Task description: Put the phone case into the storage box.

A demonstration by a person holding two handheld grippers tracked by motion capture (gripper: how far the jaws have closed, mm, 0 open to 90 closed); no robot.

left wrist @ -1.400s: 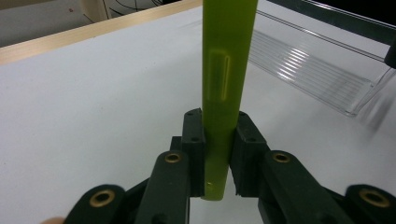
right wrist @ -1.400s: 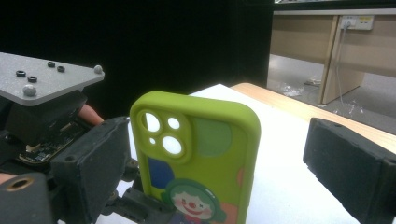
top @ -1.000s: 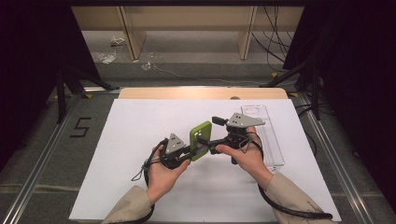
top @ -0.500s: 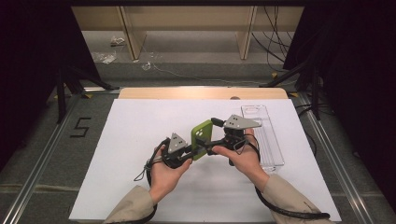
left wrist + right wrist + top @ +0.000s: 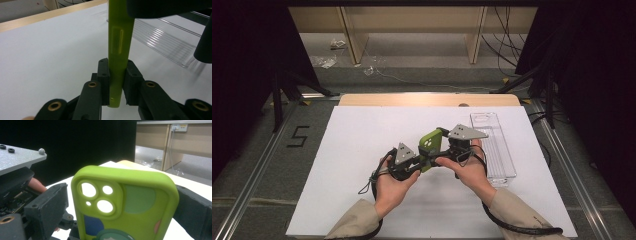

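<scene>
White bench [image 5: 362,150]: left gripper [image 5: 116,82] jaws pinch the green phone case [image 5: 430,144] upright; right gripper [image 5: 451,142] jaws straddle it, grip unclear; next, probably a handover.

High view: fixed, above the person's side, looks fwd and down over the whole white table [image 5: 362,150]. Left gripper view sits low, v. close, edge-on to the green phone case [image 5: 118,50]; right gripper view faces its back [image 5: 125,205] at close range. All 3 share the case.
</scene>
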